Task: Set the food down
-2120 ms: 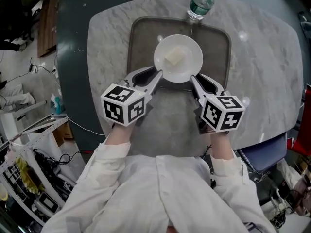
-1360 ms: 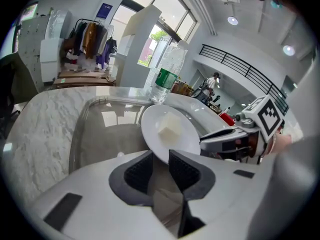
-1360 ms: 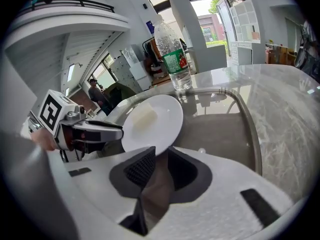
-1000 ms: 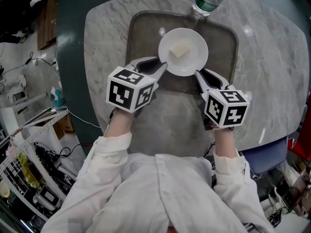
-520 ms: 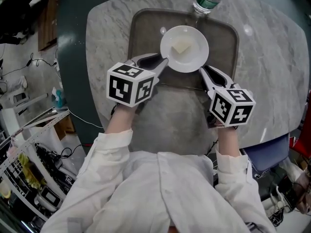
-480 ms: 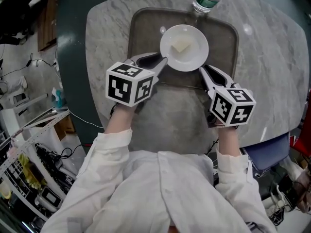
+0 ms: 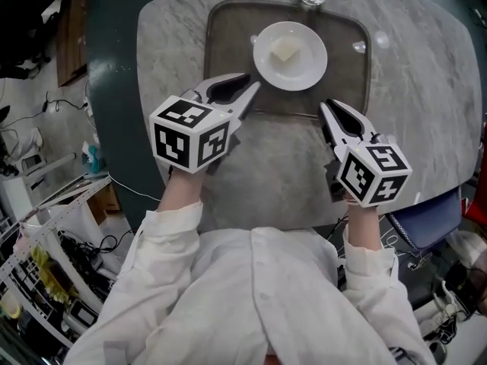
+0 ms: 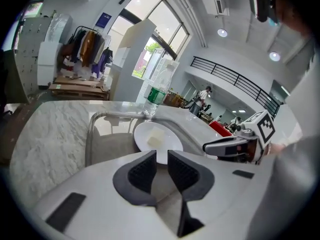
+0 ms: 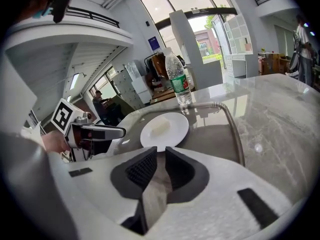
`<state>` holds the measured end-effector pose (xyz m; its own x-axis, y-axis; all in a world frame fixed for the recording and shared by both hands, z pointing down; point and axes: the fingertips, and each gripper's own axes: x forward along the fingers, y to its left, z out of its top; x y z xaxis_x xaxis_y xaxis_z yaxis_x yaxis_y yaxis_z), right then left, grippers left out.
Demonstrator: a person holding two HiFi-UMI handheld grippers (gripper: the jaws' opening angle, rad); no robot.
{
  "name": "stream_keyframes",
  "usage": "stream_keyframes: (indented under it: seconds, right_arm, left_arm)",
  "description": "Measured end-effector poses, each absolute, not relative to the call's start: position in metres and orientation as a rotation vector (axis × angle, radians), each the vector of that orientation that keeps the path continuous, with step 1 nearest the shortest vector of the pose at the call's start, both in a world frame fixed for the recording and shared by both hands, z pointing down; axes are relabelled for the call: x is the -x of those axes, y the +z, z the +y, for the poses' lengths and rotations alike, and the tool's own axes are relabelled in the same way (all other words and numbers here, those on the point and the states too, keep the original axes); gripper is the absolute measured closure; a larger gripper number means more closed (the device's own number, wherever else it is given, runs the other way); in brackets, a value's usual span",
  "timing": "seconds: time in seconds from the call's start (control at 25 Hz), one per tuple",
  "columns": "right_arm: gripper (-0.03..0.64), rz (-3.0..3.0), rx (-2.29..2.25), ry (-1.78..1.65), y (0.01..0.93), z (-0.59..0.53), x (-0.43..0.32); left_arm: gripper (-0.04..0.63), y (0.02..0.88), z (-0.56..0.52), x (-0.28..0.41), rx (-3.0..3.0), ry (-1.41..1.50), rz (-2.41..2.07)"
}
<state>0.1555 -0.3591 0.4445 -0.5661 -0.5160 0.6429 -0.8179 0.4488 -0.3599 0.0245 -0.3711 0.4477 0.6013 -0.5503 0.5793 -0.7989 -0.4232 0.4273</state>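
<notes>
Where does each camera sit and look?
Head view: on the head, steeply down at the plate; sleeves, left gripper, right gripper show.
Left gripper view: on that gripper, along its empty jaws, just closing further, toward the plate.
Right gripper view: on that gripper, along its empty jaws, opposite side.
All share the plate.

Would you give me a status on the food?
Left tongs empty, just been closing. Right tongs empty. Food on plate, set on tray. Nothing in way.

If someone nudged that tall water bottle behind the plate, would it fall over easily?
Probably: the bottle is tall and narrow, standing upright by the tray's far rim. It looks like thin clear plastic, so likely light. Once down, it would probably roll on the smooth marble table.
</notes>
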Motion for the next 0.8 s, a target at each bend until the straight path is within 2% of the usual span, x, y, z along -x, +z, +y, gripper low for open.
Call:
stream_keyframes:
  seconds: [0.48, 0.8]
  right_arm:
    - [0.612, -2.415, -1.126, 0.855, 0.397, -0.251, -0.118]
    - [0.614, -2.459, -1.121, 0.801, 0.369, -0.163, -0.073]
  left_arm:
    - [0.560, 0.370, -0.275, -0.001, -2.288, -0.007, -0.902]
    - [0.561, 0.357, -0.175, 0.032, -2.369, 0.038, -0.771]
